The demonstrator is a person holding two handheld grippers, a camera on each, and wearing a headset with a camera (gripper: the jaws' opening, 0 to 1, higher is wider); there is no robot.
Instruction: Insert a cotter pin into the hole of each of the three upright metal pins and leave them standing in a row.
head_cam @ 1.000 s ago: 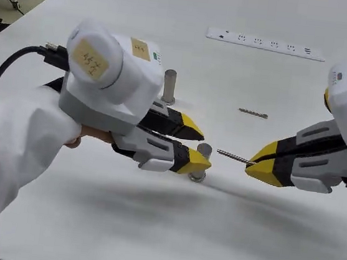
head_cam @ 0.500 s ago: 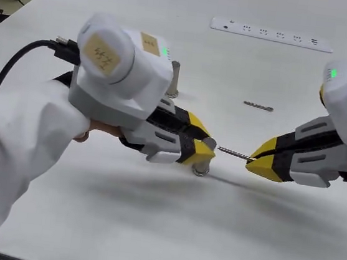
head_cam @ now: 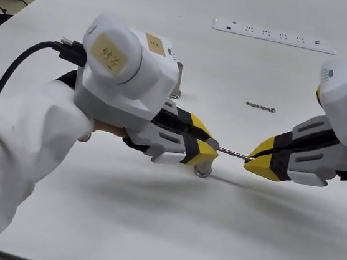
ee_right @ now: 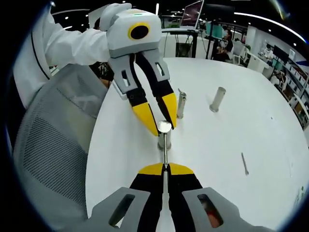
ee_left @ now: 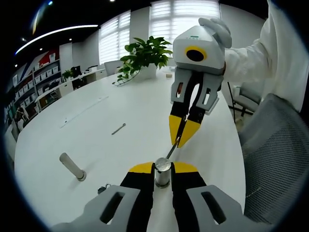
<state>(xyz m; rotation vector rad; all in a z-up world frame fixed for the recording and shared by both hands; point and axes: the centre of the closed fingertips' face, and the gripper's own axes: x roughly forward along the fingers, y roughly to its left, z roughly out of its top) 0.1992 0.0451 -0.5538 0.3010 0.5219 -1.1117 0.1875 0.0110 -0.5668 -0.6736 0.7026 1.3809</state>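
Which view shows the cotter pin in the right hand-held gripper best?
Head view: the cotter pin lies side-on, full length visible from the right hand-held gripper to the metal pin. Right gripper view looks along it, foreshortened. Left gripper view shows a short slanted stretch.

Metal pin (head_cam: 205, 169) stands on table (head_cam: 150, 228), between left gripper (head_cam: 204, 147) jaws. Cotter pin (head_cam: 233, 153) runs from right gripper (head_cam: 258, 160), on its right, to pin top. Two more pins (ee_right: 217, 99) behind. Spare cotter pin (head_cam: 261, 107) farther back; power strip (head_cam: 271, 36) beyond.
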